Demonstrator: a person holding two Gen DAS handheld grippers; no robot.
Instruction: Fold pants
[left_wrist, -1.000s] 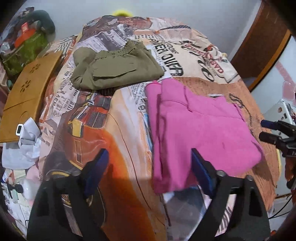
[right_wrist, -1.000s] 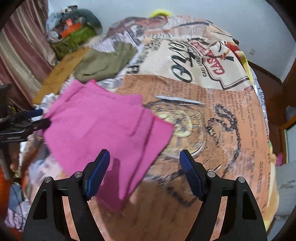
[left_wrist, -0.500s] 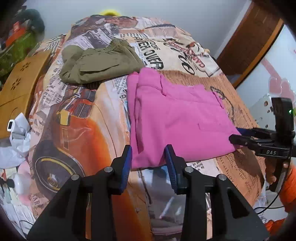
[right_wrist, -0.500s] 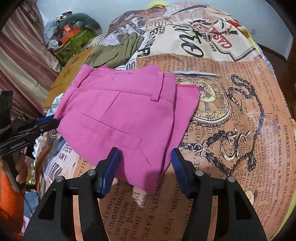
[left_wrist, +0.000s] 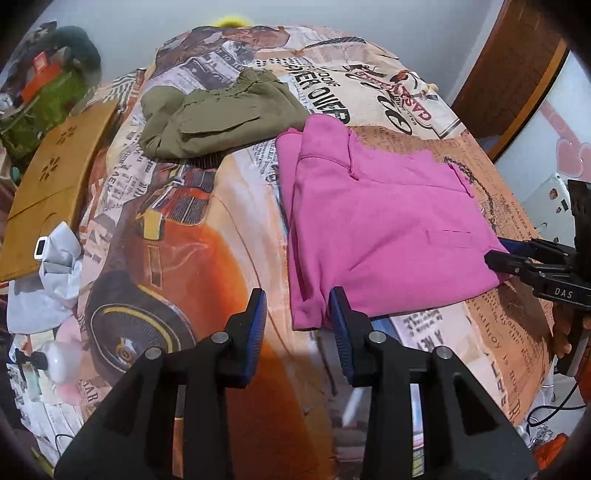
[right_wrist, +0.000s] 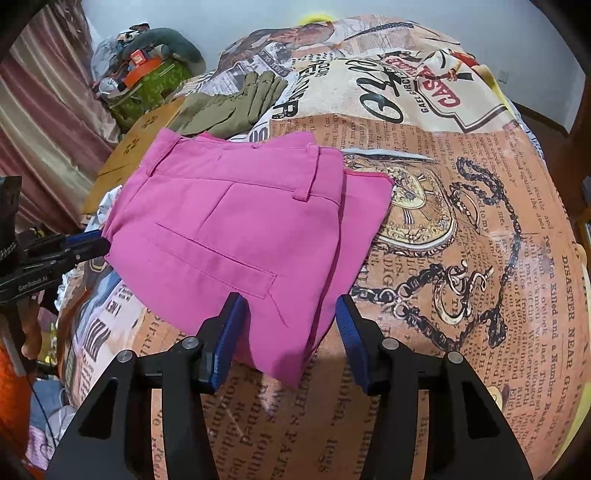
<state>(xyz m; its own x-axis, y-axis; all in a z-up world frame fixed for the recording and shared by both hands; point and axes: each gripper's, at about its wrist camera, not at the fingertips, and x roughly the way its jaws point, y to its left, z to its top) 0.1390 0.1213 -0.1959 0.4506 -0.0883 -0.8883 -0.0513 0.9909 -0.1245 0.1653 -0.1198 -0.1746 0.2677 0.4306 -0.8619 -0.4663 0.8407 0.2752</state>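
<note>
The pink pants (left_wrist: 384, 229) lie flat on the bed (left_wrist: 207, 258), folded into a thick pad. They sit near the front edge of the bed, on the side with the brown printed cover. A folded green pair (left_wrist: 221, 118) lies farther back, close to the pink one's far corner.

The left claw (left_wrist: 298, 334) hangs over the near left corner of the pink pants. Its jaws have just been closing, but they are not shut. The corner of the cloth sits just in front of the gap, right by the right-hand pad. I cannot see the pads pressing on it, so this claw holds nothing yet.

The right claw (right_wrist: 291, 338) hangs over the near right corner. Its jaws have just been closing too. The pink corner pokes into the gap between them, but the pads do not squeeze it. This claw is also loose.

The waistband with its belt loops is at the far side, away from both claws. The folded edge is the near one. The long side of the pad runs left to right, from one claw to the other.

Each claw is nearest its own corner. I think the next move is to pinch both near corners and lift them toward the far side.
</note>
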